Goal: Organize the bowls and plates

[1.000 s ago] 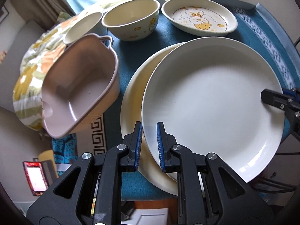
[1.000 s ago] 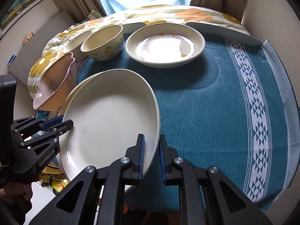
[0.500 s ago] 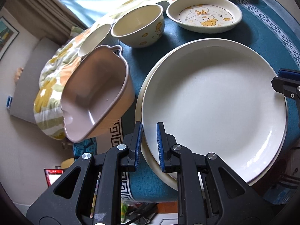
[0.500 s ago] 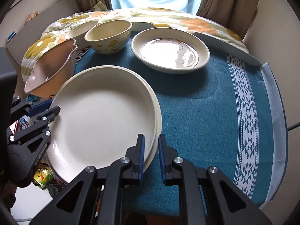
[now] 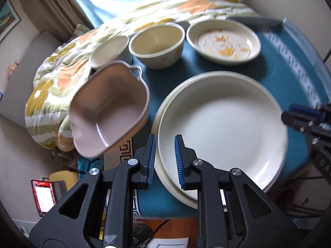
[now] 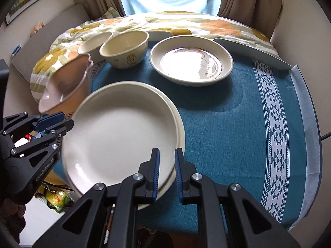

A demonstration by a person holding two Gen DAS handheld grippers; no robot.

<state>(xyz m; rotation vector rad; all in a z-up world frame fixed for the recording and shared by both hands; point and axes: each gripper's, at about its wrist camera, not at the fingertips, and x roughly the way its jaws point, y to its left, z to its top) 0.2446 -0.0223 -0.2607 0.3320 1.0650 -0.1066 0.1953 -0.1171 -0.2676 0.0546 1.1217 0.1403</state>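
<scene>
A large white plate (image 5: 222, 122) (image 6: 120, 132) lies stacked on a cream plate (image 5: 165, 177) (image 6: 180, 128) on the blue tablecloth. My left gripper (image 5: 164, 161) sits at the stack's left rim, jaws slightly apart with the rims between them. My right gripper (image 6: 166, 173) sits at the opposite rim, jaws likewise slightly apart around the rims. Each gripper also shows in the other view, the right one (image 5: 298, 115) and the left one (image 6: 51, 122). A pink handled dish (image 5: 109, 113) (image 6: 66, 86) stands to the left.
At the back stand a duck-print plate (image 5: 223, 41) (image 6: 191, 61), a cream bowl (image 5: 157, 44) (image 6: 125, 48) and a smaller white bowl (image 5: 109, 50) (image 6: 94, 43). A floral quilt (image 6: 186, 24) lies behind the table. The table's edge is just under both grippers.
The white plate has come down flat onto the cream plate and now sits nearly centred on it. Both grippers have drawn back a little and their jaws have eased apart.
</scene>
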